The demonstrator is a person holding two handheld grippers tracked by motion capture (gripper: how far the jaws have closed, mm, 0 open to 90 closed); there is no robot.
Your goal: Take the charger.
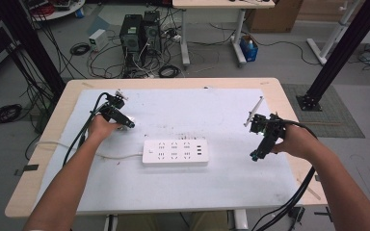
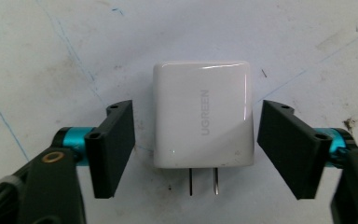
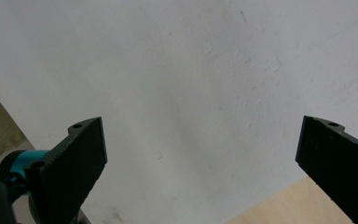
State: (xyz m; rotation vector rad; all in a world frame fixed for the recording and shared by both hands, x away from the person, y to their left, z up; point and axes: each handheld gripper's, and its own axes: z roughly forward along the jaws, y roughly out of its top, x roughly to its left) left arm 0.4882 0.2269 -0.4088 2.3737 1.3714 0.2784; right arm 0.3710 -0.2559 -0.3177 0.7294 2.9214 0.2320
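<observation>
A white USB wall charger (image 2: 203, 120) lies flat on the white mat (image 1: 188, 192) that covers the wooden table (image 1: 289, 103), near the mat's left edge and closer to its far edge than its near one. In the left gripper view its long axis runs up and down the frame: the two metal prongs (image 2: 203, 181) point toward the camera, back along the gripper, and the rounded plain end points away. Grey lettering along the charger's top face reads "UGREEN", running lengthwise, with the first letter at the prong end.

The left gripper (image 2: 196, 144) straddles the charger, one black jaw on either side of the body. A strip of mat shows between each pad and the charger's side, so the pads are not pressing on it; the jaws stand partly parted and released. In the high view the left gripper (image 1: 129, 124) is angled down at the mat, with the charger a pale patch at its tip.

A white power strip (image 1: 175, 153) lies at the middle of the mat, its long axis parallel to the near edge, its white cord (image 1: 77, 148) trailing to the left edge.

The right gripper (image 1: 254, 155) is near the mat's right edge, well apart from the strip; in its own view the jaws (image 3: 200, 154) stand wide apart over bare mat, holding nothing.
</observation>
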